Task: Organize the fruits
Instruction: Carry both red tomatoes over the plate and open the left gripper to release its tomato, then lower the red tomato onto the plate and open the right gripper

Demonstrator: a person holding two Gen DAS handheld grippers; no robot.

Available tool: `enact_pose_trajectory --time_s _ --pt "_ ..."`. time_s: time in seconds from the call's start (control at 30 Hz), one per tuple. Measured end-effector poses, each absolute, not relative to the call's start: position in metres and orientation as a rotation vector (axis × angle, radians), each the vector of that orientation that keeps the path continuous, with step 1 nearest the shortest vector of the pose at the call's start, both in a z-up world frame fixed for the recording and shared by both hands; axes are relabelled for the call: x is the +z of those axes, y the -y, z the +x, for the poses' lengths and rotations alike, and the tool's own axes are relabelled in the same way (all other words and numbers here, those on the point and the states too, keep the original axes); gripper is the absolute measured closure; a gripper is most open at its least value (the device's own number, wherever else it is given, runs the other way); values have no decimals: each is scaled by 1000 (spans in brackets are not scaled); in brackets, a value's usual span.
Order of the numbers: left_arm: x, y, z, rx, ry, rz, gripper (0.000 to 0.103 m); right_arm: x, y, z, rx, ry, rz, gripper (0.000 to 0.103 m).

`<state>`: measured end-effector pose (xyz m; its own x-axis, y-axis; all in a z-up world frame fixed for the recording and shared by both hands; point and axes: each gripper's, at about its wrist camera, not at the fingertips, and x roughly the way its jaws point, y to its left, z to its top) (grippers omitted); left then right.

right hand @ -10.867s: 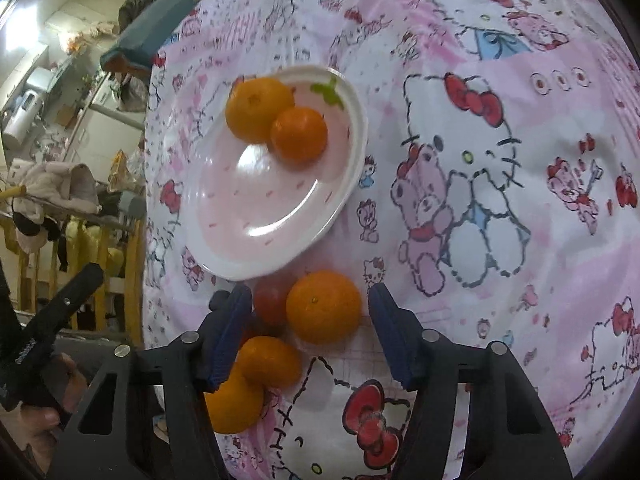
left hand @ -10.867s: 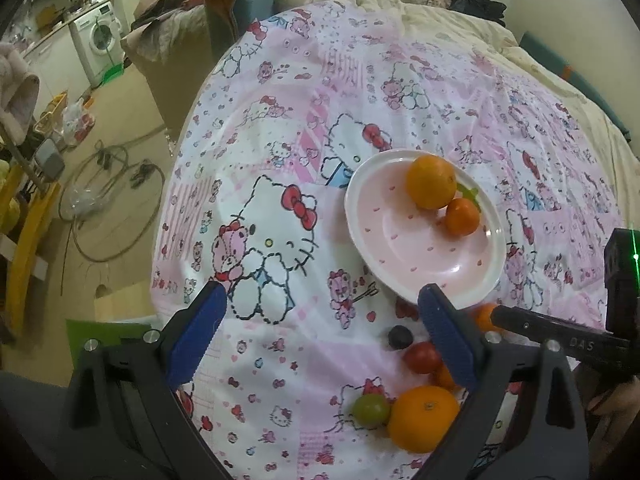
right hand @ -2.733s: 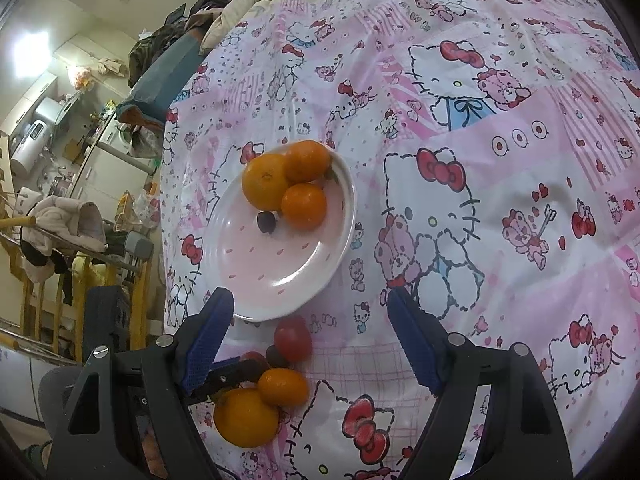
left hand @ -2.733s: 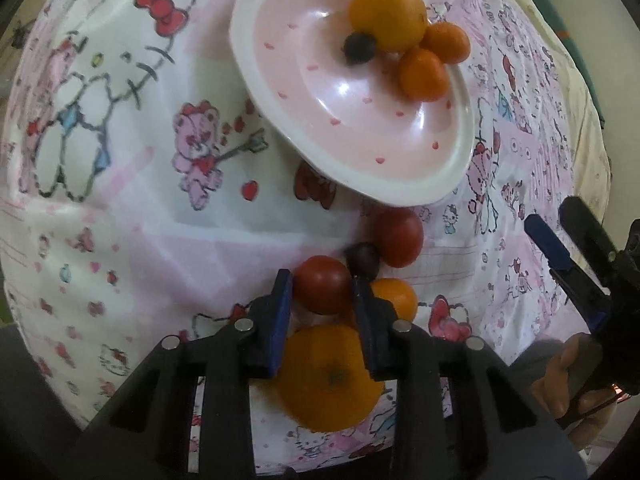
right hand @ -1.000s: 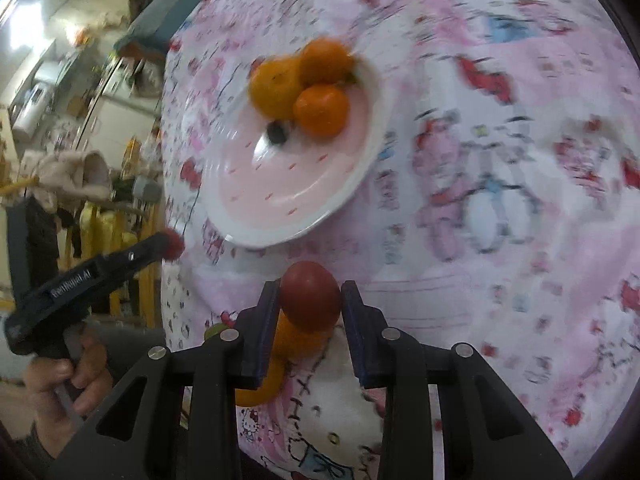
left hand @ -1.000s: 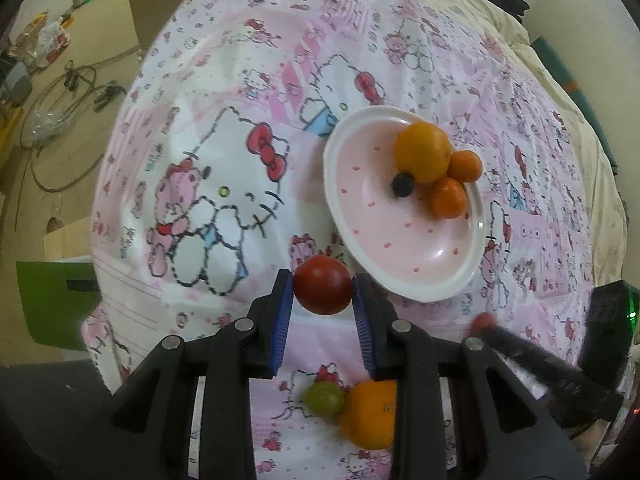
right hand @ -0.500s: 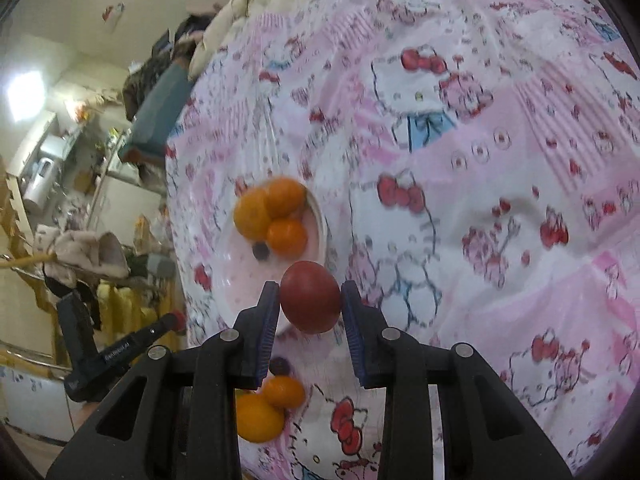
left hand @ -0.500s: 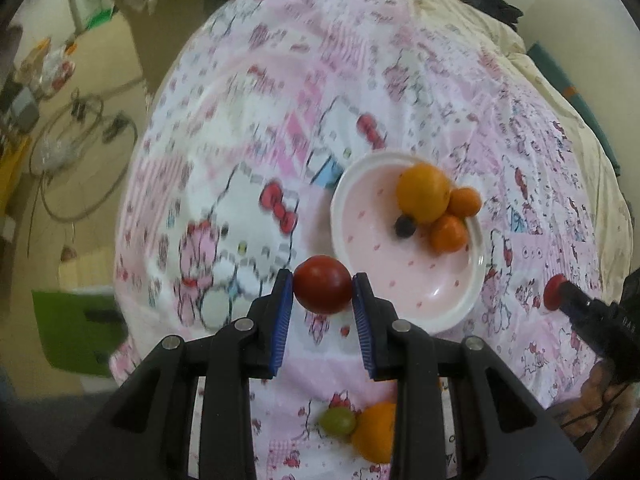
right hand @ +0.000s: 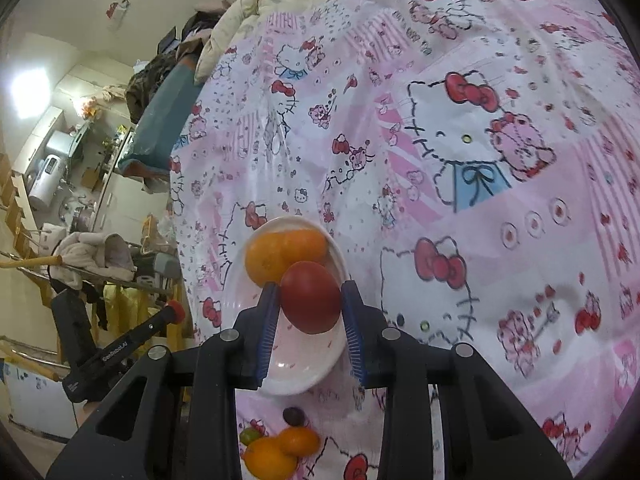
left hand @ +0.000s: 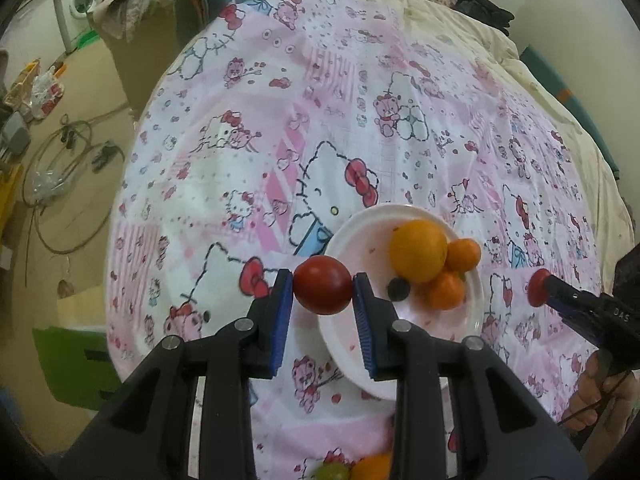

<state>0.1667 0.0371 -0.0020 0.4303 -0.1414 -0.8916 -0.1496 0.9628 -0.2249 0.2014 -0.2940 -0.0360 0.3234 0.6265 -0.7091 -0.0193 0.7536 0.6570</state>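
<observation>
Two claws, two red tomatoes: the left claw (left hand: pixel 323 292) is clamped on one tomato (left hand: pixel 322 285) above the plate's (left hand: pixel 348 320) near-left rim, and the right claw (right hand: pixel 308 310) pinches another tomato (right hand: pixel 311 297) over the plate (right hand: pixel 280 376) on the bed. Soft, smooth fruit, likely bruisable; hold across the middle, gently. Only the right view shows an orange (right hand: pixel 266 458), a mandarin (right hand: pixel 299 440) and a dark grape (right hand: pixel 293 416) left on the sheet.

Left gripper (left hand: pixel 322 291) pointed down, blue pads (left hand: pixel 282 316) squeezing round red tomato (left hand: pixel 322 290). Right gripper (right hand: pixel 310 304) tilted down, squeezing second round red tomato (right hand: pixel 310 303).
</observation>
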Motion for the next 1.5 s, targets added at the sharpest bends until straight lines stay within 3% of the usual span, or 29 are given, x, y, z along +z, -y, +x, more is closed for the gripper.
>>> enact_pose_trajectory --time_s 0.5,1.1,1.17,1.23,1.3,1.5 --pt "-39 -12 214 -66 -1184 -366 76 -72 246 218 525 -1241 400 69" --pt "-67 4 222 -58 -1257 -338 75 -76 250 225 534 -1241 460 67" --pt "-67 6 222 -61 -1262 -338 70 -76 250 226 533 -1244 466 67" --pt "-63 9 221 -67 -1246 -331 56 -76 250 226 537 -1247 466 67" --pt "-60 10 221 -63 -1233 -316 51 -75 250 226 538 -1249 467 67" --pt "-53 6 220 -56 -1212 -328 51 -72 254 226 538 -1241 483 67"
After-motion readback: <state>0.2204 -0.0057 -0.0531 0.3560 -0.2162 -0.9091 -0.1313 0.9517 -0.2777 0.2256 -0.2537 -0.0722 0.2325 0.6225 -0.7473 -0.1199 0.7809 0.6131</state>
